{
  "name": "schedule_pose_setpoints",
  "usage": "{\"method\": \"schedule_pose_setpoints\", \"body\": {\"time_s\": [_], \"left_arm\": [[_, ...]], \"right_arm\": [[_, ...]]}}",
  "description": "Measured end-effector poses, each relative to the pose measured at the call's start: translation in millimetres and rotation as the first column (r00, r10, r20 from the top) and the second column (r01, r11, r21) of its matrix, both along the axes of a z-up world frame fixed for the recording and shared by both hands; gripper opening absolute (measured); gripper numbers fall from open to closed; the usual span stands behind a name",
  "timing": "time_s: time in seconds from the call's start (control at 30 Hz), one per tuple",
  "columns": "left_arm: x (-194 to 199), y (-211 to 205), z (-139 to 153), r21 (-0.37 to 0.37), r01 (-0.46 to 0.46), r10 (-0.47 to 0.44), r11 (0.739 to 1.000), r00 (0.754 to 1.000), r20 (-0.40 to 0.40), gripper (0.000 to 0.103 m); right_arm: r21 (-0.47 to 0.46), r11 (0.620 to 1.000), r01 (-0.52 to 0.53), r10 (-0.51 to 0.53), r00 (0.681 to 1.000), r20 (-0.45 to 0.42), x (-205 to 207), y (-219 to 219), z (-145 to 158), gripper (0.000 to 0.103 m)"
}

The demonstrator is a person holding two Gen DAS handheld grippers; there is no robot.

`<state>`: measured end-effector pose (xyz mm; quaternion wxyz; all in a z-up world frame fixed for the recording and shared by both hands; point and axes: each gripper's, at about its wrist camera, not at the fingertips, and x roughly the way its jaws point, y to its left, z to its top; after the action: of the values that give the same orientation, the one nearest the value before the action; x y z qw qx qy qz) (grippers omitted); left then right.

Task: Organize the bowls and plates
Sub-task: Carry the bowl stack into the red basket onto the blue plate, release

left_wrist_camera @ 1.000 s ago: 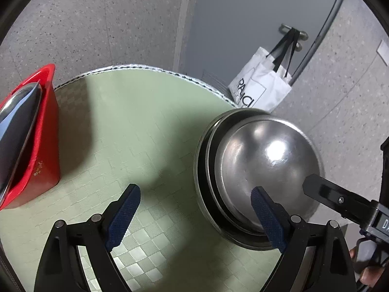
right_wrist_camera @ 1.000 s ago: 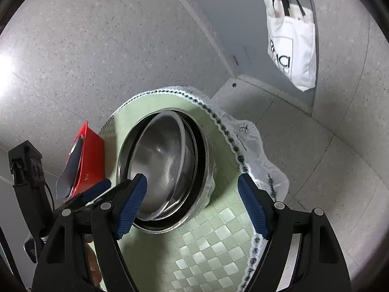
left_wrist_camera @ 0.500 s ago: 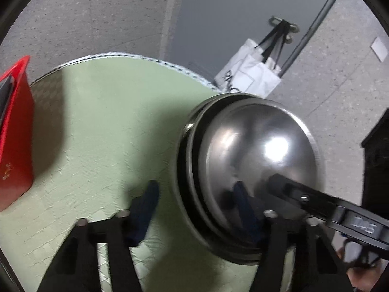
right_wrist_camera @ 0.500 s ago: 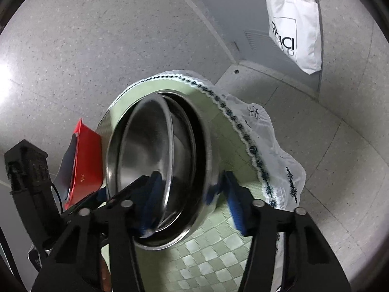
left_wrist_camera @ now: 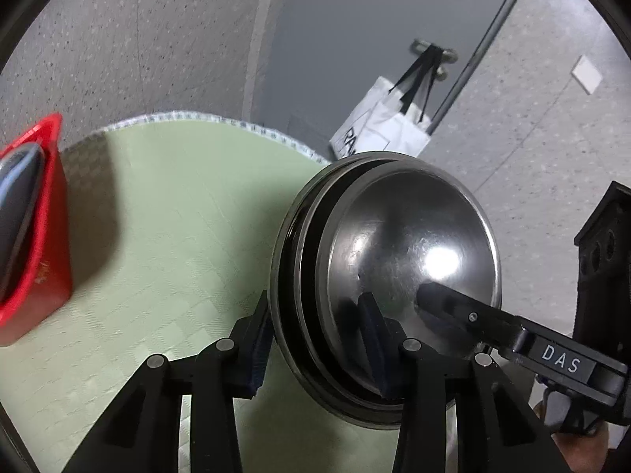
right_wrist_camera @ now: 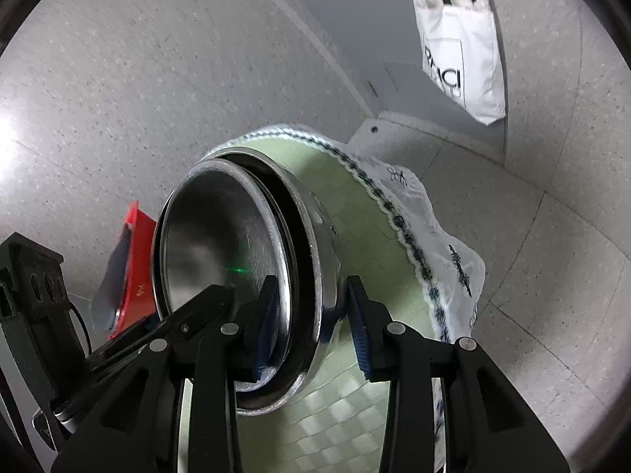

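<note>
A stack of nested steel bowls (left_wrist_camera: 394, 244) stands on the round green table (left_wrist_camera: 177, 197). My left gripper (left_wrist_camera: 315, 343) straddles the stack's near-left rim, one pad outside the outer bowl and one inside the inner bowl. Its jaws are closing and the pads press on the rim. In the right wrist view the stack (right_wrist_camera: 221, 244) fills the middle. My right gripper (right_wrist_camera: 313, 327) straddles the opposite rim, one pad inside and one against the outer wall, with jaws closing. Each gripper's finger shows inside the bowl in the other's view.
A red bin (left_wrist_camera: 35, 256) with a steel plate (left_wrist_camera: 19, 205) leaning in it stands at the table's left edge. A white tote bag (right_wrist_camera: 461, 51) hangs on the wall beyond. The white lace tablecloth (right_wrist_camera: 445, 244) drapes over the table's right edge.
Both grippers went from wide open beside the stack to narrowed jaws around its rim. Both views have drawn closer to the bowls.
</note>
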<state>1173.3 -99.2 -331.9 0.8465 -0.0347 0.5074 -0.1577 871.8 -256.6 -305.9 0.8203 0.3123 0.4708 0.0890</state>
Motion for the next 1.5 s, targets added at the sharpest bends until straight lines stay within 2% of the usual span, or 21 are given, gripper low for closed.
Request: {"method": "schedule_pose_setpoints", "body": {"time_s": [0.17, 0.3, 0.5, 0.6, 0.8, 1.03, 1.3, 1.37, 1.47, 1.5], "left_arm": [[-23, 33, 40, -0.032, 0.002, 0.000, 0.999, 0.997, 0.077, 0.038], [-41, 79, 76, -0.053, -0.011, 0.018, 0.999, 0.991, 0.132, 0.038], [-66, 163, 119, -0.063, -0.065, 0.077, 0.996, 0.976, 0.206, 0.037], [-82, 205, 132, -0.061, -0.102, 0.113, 0.993, 0.969, 0.220, 0.038], [-91, 289, 135, -0.032, -0.181, 0.184, 0.983, 0.963, 0.198, 0.038], [-91, 339, 109, -0.020, -0.217, 0.218, 0.976, 0.972, 0.087, 0.039], [-79, 339, 95, -0.035, -0.222, 0.223, 0.974, 0.975, 0.013, 0.039], [-65, 335, 90, -0.017, -0.233, 0.233, 0.972, 0.973, -0.004, 0.039], [-50, 328, 80, -0.034, -0.240, 0.239, 0.970, 0.970, -0.051, 0.038], [-48, 324, 81, -0.039, -0.239, 0.237, 0.970, 0.970, -0.045, 0.039]], "right_arm": [[-0.029, 1.000, -0.001, 0.004, 0.997, 0.080, -10, 24, 44, 0.034], [-0.054, 0.998, -0.021, 0.029, 0.989, 0.143, -10, 60, 82, 0.034], [-0.074, 0.994, -0.076, 0.090, 0.971, 0.223, 3, 139, 128, 0.034], [-0.083, 0.990, -0.112, 0.129, 0.962, 0.240, 11, 182, 137, 0.034], [-0.078, 0.978, -0.194, 0.207, 0.957, 0.205, 35, 260, 130, 0.034], [-0.098, 0.967, -0.237, 0.246, 0.964, 0.100, 59, 313, 95, 0.034], [-0.178, 0.959, -0.222, 0.233, 0.972, 0.044, 71, 329, 74, 0.034], [-0.205, 0.955, -0.214, 0.226, 0.973, 0.038, 75, 335, 73, 0.034], [-0.241, 0.948, -0.208, 0.222, 0.975, 0.032, 79, 337, 71, 0.034], [-0.254, 0.945, -0.207, 0.221, 0.975, 0.028, 80, 338, 70, 0.034]]}}
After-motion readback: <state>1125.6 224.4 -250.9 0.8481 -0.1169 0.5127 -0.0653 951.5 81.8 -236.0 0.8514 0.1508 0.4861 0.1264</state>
